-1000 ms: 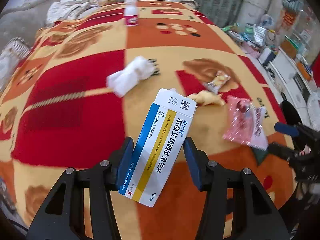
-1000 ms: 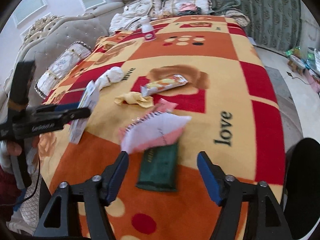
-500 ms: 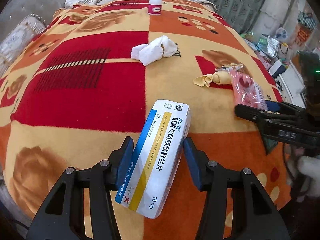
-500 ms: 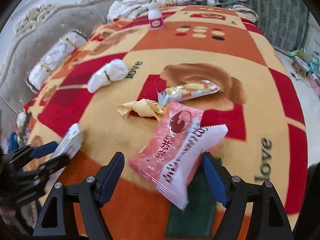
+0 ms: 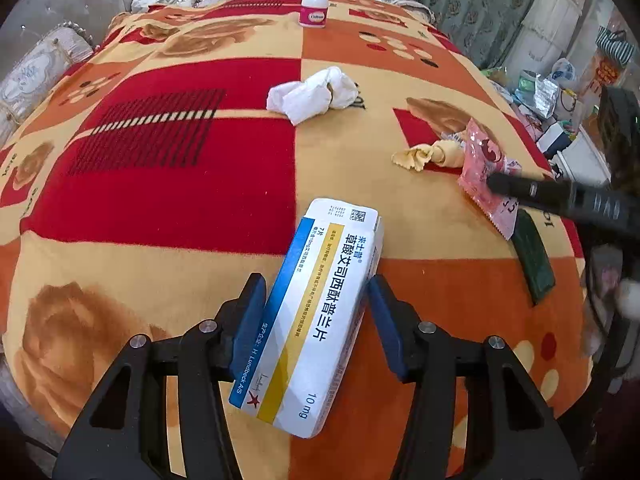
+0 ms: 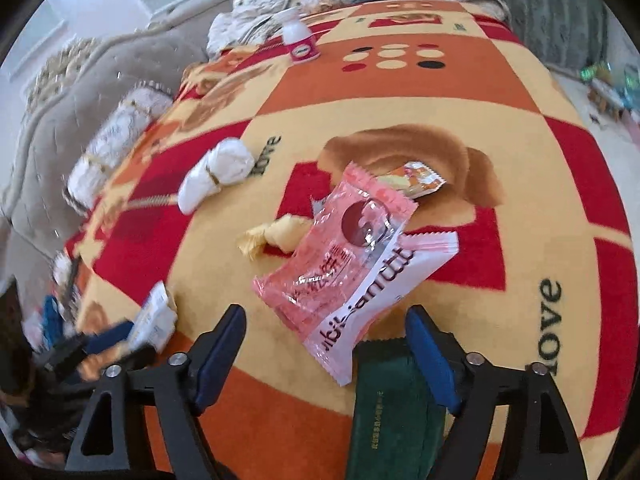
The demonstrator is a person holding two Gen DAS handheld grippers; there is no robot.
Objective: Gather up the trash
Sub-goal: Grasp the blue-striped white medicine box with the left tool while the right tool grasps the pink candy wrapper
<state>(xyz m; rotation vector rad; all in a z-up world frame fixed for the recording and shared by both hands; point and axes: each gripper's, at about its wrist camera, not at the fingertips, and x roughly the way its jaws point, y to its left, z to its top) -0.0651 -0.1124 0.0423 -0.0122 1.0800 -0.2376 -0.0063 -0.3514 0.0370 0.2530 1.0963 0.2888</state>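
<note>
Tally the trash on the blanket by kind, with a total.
Wrappers: 4 — pink, pink-white, orange snack, green
Tissues: 2 — white, yellow
Boxes: 1 — medicine box
Bottles: 1 — small bottle
Total: 8

A white, blue and yellow medicine box (image 5: 312, 316) sits between the left claw's (image 5: 316, 320) fingers above a red, orange and yellow patterned blanket (image 5: 160, 184). Beyond it lies crumpled white tissue (image 5: 312, 96), a small white bottle (image 5: 314, 10) farther back. At right, a pink plastic wrapper (image 6: 344, 256) overlaps a dark green packet (image 6: 392, 408), beside a crumpled yellow wrapper (image 6: 272, 236).
</note>
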